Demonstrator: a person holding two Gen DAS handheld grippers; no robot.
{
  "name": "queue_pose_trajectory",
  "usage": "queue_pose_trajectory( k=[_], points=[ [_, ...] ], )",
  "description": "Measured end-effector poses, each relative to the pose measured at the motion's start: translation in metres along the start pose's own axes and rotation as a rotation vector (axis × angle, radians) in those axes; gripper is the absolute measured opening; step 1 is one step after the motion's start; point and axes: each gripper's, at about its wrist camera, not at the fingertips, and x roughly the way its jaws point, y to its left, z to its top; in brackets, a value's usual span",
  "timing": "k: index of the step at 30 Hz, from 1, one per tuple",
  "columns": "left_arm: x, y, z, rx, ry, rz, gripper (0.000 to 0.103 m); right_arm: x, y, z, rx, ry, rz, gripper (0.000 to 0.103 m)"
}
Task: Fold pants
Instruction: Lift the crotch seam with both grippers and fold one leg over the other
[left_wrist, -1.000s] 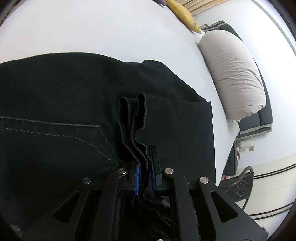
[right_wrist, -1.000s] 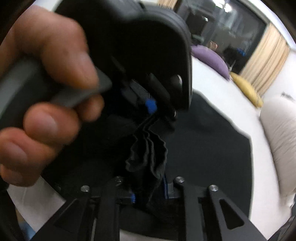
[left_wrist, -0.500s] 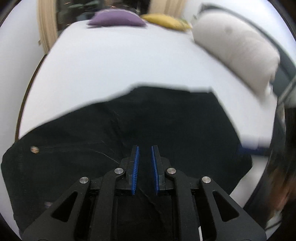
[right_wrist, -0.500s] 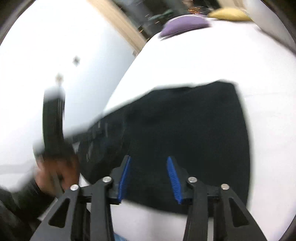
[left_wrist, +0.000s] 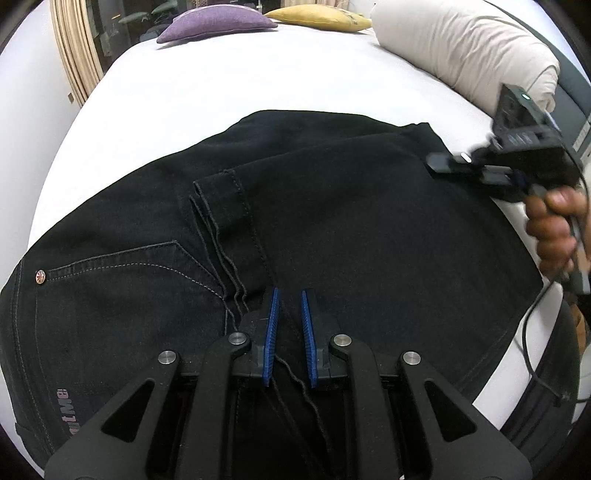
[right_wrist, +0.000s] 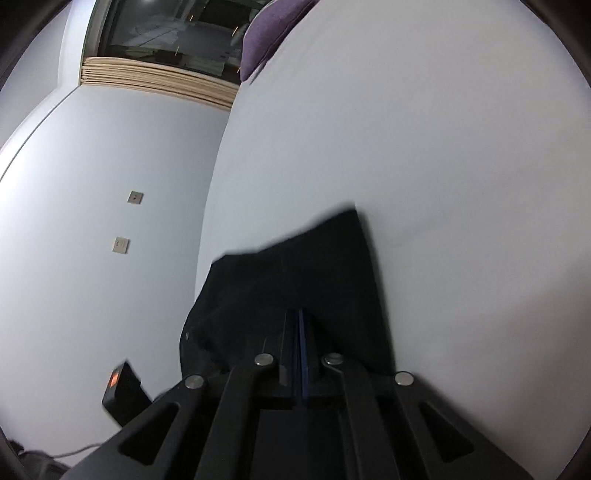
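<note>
The pants lay folded on the white bed, hem ends doubled back over the seat, near the back pocket on the left. My left gripper hovered just above the cloth with its blue pads parted and nothing between them, though loose threads from the frayed hem ran right under the jaws. My right gripper sat at the right edge of the pants with its pads pressed together; I judged it empty, since no cloth showed between them.

The risk I saw was those threads. Closing the left pads there would likely catch only strands, and lifting would drag the hem askew. At the right edge, a pinch taking only the top layer could peel the fold open. The stacked layers also looked slightly offset, so another fold might lock in a crooked bundle.
</note>
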Motion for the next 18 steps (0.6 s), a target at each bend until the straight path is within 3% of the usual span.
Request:
queue_pose_trajectory(
  k=[11,18],
  points=[
    [-0.002,0.003,-0.005,-0.016,-0.004,-0.004,0.012,-0.035,-0.013,-0.103,-0.009,0.027,-0.047,0.001],
    [-0.002,0.013,-0.007,-0.037,-0.008,-0.025,0.012,-0.047,-0.014,-0.123,-0.010,-0.011,-0.107,0.000]
  ],
)
